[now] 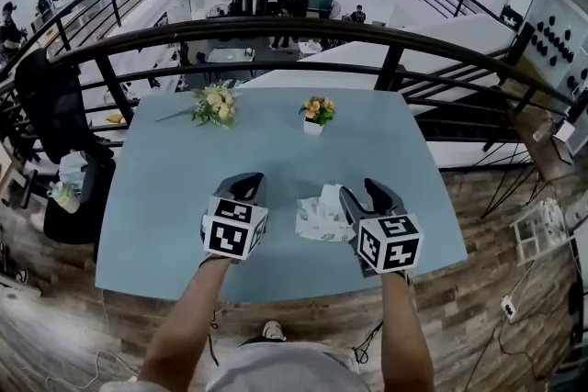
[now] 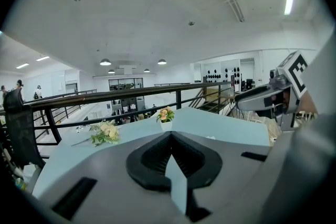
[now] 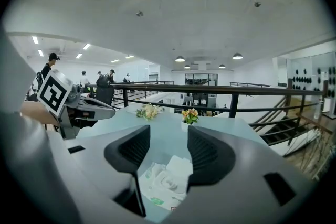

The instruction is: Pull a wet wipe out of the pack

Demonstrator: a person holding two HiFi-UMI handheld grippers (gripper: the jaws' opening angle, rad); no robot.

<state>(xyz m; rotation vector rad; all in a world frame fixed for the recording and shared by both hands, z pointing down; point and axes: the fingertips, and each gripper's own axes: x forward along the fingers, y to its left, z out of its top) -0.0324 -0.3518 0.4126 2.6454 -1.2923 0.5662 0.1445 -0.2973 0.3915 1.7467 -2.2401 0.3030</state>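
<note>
My right tool (image 1: 367, 196) stands with jaws apart, just right of the wet wipe pack (image 1: 320, 218), which lies on the desk (image 1: 175, 188). My left tool (image 1: 246, 189), jaws together, sits farther off, so I'd reach with the right.

Left tongs (image 2: 170, 139) closed, apparently empty; right tongs (image 3: 168, 147) spread apart

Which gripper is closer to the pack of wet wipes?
The right. The right gripper is open just beside the wet wipe pack, which shows between its jaws in its own view. The left gripper, shut, is off to the pack's left, apart from it.
</note>
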